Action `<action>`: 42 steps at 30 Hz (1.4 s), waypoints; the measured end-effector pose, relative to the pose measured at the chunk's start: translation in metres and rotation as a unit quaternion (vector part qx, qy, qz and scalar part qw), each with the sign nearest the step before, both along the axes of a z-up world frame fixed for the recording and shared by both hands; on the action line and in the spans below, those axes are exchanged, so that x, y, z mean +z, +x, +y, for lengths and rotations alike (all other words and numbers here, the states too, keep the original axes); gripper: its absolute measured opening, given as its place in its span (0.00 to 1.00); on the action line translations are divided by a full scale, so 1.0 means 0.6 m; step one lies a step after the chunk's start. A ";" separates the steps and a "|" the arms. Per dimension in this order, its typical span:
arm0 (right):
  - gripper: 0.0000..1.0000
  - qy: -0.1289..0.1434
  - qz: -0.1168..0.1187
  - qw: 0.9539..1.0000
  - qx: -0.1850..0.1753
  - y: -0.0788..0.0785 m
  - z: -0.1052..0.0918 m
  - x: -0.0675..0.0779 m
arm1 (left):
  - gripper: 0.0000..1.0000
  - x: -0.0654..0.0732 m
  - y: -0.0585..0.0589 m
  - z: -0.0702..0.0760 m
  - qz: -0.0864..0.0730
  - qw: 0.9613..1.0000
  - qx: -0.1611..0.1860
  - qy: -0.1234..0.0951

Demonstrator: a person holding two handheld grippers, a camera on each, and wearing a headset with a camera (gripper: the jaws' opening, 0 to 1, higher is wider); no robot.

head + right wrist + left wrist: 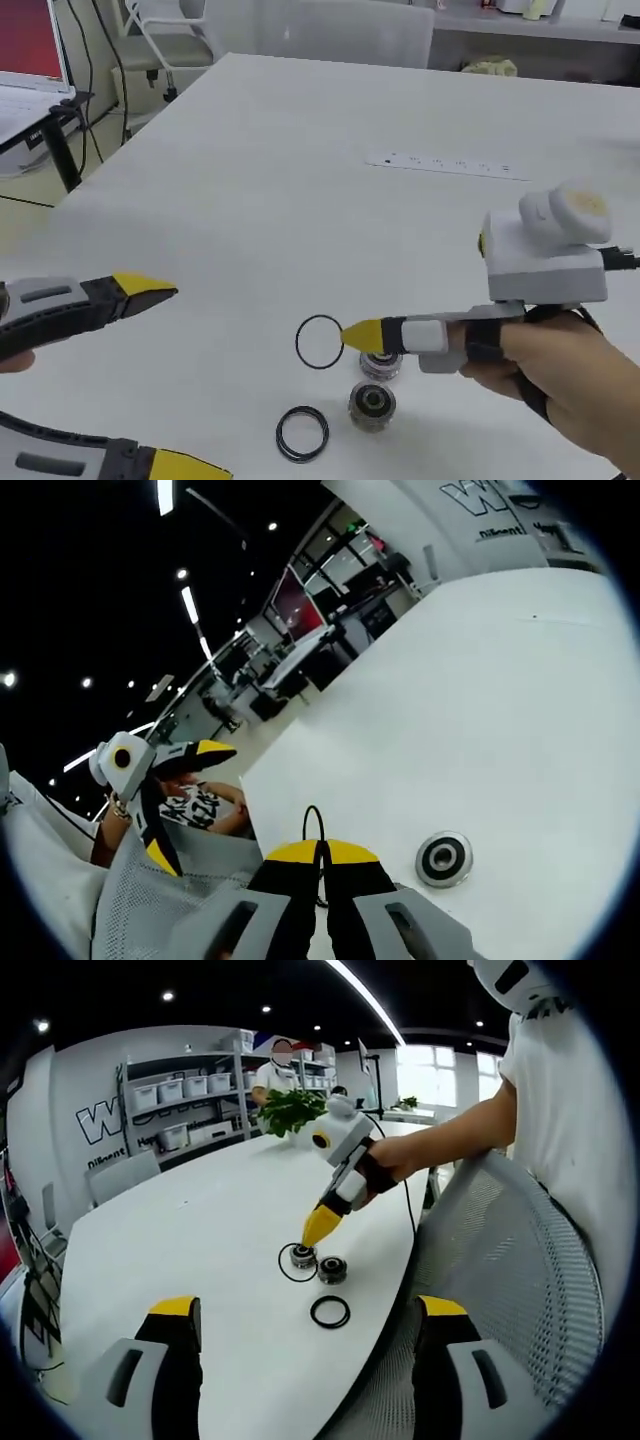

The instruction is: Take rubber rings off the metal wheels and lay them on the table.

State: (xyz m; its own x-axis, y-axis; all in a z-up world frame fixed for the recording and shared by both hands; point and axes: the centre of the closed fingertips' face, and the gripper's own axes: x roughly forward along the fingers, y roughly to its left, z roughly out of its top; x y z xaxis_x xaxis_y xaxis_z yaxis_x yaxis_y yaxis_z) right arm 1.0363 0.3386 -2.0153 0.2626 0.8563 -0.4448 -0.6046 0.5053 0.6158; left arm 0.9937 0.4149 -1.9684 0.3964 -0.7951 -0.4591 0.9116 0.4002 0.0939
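My right gripper (352,335) is shut on a thin black rubber ring (298,342), which stands out from the yellow tips just above the white table (300,180). In the right gripper view the same ring (313,825) rises from between the shut jaws. Two metal wheels (380,366) (372,405) sit side by side under and in front of that gripper. Another black ring (280,435) lies flat on the table left of the nearer wheel. My left gripper (165,378) hovers open at the near left, apart from everything; ahead of it are the wheels (332,1269) and the lying ring (313,1311).
A white power strip (445,163) lies further back on the table. A grey mesh chair (500,1260) stands at the table's near edge. Office chairs (170,40) stand beyond the far end. Shelves, a plant (295,1110) and a standing person are in the background.
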 end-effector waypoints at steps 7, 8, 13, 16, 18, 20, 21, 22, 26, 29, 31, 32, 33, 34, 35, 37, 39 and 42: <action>0.00 -0.010 0.025 0.999 0.033 -0.028 0.019 -0.026 | 0.84 -0.011 -0.003 0.004 0.006 1.000 0.008 -0.001; 0.00 -0.012 0.028 0.999 0.037 -0.031 0.021 -0.031 | 0.84 -0.013 -0.004 0.004 0.008 1.000 0.008 -0.001; 0.00 -0.023 0.045 0.998 0.048 -0.042 0.021 -0.050 | 0.84 -0.019 -0.005 0.007 0.011 1.000 0.009 0.005; 0.00 -0.035 0.049 0.997 0.053 -0.046 0.020 -0.060 | 0.84 -0.015 -0.003 0.008 0.009 1.000 0.012 0.002; 0.00 -0.041 0.053 0.996 0.053 -0.047 0.019 -0.066 | 0.84 -0.015 -0.002 0.008 0.008 1.000 0.013 0.000; 0.00 -0.047 0.059 0.996 0.053 -0.048 0.017 -0.071 | 0.84 -0.017 -0.001 0.008 0.010 1.000 0.013 0.000; 0.00 -0.051 0.061 0.995 0.054 -0.049 0.015 -0.073 | 0.83 -0.019 -0.001 0.007 0.011 1.000 0.013 0.002; 0.00 -0.053 0.061 0.995 0.054 -0.051 0.014 -0.075 | 0.83 -0.020 -0.001 0.006 0.011 1.000 0.012 0.003; 0.00 -0.061 0.064 0.995 0.051 -0.050 0.011 -0.079 | 0.83 -0.022 -0.001 0.004 0.011 1.000 0.010 0.004; 0.00 -0.064 0.065 0.995 0.049 -0.050 0.010 -0.082 | 0.83 -0.023 0.000 0.004 0.012 1.000 0.010 0.005; 0.00 -0.068 0.065 0.994 0.050 -0.051 0.010 -0.085 | 0.83 -0.023 -0.001 0.005 0.012 1.000 0.011 0.005; 0.00 -0.071 0.065 0.994 0.051 -0.051 0.009 -0.086 | 0.83 -0.023 -0.001 0.005 0.012 1.000 0.011 0.005; 0.00 -0.075 0.064 0.994 0.050 -0.051 0.008 -0.088 | 0.83 -0.023 -0.001 0.005 0.012 1.000 0.011 0.005; 0.00 -0.076 0.064 0.994 0.050 -0.051 0.008 -0.089 | 0.82 -0.023 -0.001 0.005 0.012 1.000 0.012 0.004; 0.00 -0.077 0.064 0.994 0.050 -0.051 0.008 -0.089 | 0.82 -0.023 0.000 0.005 0.012 1.000 0.013 0.004; 0.00 -0.078 0.063 0.994 0.048 -0.049 0.008 -0.090 | 0.82 -0.024 0.000 0.006 0.013 1.000 0.013 0.004; 0.00 -0.078 0.062 0.994 0.046 -0.048 0.008 -0.090 | 0.82 -0.025 0.000 0.006 0.014 1.000 0.013 0.005; 0.00 -0.082 0.061 0.994 0.044 -0.047 0.007 -0.091 | 0.82 -0.028 -0.001 0.005 0.014 1.000 0.011 0.011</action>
State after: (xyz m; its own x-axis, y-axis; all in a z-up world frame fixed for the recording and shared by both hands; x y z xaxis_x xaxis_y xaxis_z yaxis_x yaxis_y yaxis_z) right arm 1.0080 0.3428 -2.0698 0.1260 0.7867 -0.6044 -0.5774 0.5536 0.6002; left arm 0.9932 0.4182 -1.9851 0.4004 -0.7761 -0.4872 0.9049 0.4188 0.0767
